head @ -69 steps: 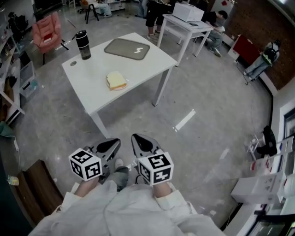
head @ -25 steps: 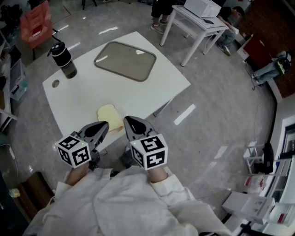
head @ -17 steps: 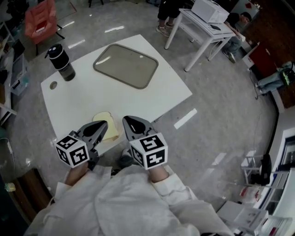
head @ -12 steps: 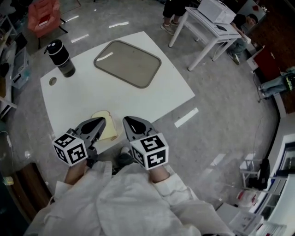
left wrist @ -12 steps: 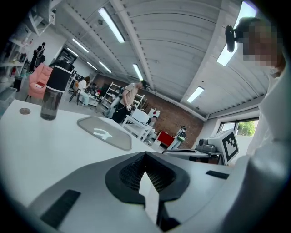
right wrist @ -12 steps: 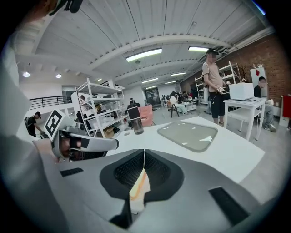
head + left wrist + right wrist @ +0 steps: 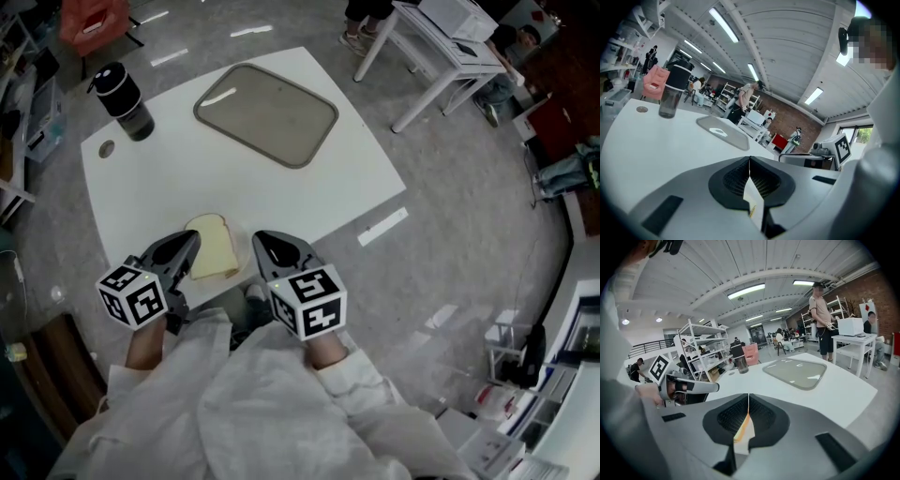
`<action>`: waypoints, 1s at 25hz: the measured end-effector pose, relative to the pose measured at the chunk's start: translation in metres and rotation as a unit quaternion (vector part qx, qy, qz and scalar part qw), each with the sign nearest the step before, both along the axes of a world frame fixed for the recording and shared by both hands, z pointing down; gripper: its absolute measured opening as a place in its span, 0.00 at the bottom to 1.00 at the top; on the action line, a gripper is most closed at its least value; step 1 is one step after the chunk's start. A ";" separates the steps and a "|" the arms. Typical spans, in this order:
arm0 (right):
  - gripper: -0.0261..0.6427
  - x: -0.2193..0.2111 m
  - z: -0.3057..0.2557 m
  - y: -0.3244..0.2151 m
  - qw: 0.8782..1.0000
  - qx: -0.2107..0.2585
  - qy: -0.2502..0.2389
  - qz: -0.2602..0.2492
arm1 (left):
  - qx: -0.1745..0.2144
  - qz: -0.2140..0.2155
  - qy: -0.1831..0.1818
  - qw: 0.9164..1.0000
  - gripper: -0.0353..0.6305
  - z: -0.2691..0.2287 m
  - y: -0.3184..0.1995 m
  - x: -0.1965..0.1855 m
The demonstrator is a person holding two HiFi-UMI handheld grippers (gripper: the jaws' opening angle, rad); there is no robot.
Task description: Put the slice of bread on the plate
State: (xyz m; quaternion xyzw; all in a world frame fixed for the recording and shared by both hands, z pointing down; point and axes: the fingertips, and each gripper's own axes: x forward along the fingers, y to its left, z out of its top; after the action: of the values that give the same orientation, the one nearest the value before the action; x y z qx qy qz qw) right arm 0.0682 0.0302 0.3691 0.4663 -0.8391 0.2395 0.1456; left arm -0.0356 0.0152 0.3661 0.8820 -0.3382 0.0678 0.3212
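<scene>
Head view: my left tool point(image 7: 186, 244) and right tool point(image 7: 262, 242) hovered low, flanking the bread slice point(image 7: 214, 246) at the near edge of the surface point(image 7: 141, 178). Left gripper view: jaws together, bread hidden beneath. Right gripper view: jaws together too.

Head view: the desk point(image 7: 309, 187), first seen well ahead across the floor, now lies directly below; the slice of bread point(image 7: 214, 247), once far from both, now sits between the left claw point(image 7: 190, 239) and right claw point(image 7: 260, 238)
</scene>
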 end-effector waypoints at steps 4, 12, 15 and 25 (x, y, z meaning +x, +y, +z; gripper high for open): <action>0.06 -0.005 0.007 -0.001 1.000 -0.008 0.006 -0.003 | 0.000 -0.019 -0.016 1.000 0.07 0.004 -0.003 -0.019; 0.06 -0.018 0.019 -0.006 0.999 -0.033 0.004 -0.001 | -0.042 -0.013 -0.056 0.997 0.07 0.028 -0.001 -0.043; 0.06 -0.025 0.026 -0.005 0.999 -0.046 0.007 -0.004 | -0.053 -0.005 -0.079 0.995 0.07 0.041 0.002 -0.050; 0.06 -0.030 0.049 -0.008 0.997 -0.076 0.021 -0.007 | -0.092 -0.006 -0.107 0.990 0.07 0.074 0.007 -0.063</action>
State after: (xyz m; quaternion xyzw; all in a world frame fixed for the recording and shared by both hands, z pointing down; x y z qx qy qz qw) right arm 0.0378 0.0219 0.4184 0.4532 -0.8181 0.2921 0.2000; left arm -0.0987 0.0217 0.4401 0.8341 -0.3682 0.1911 0.3635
